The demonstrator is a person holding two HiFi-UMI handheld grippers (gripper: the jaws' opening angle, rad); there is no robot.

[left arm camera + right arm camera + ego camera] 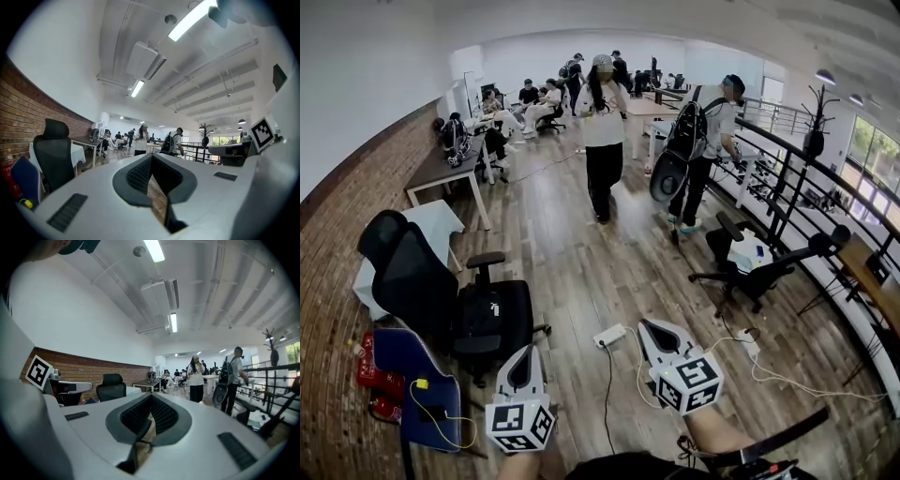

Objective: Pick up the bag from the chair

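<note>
Head view shows a black bag (492, 317) lying on the seat of the black chair (408, 277) at the left. Near it, the left gripper (528, 352) has its fingers closed on nothing. The right gripper (650, 328) is closed and empty too.

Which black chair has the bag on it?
The tall-backed chair at left by the brick wall: a black bag lies on its seat. The railing-side chair holds something white.
</note>
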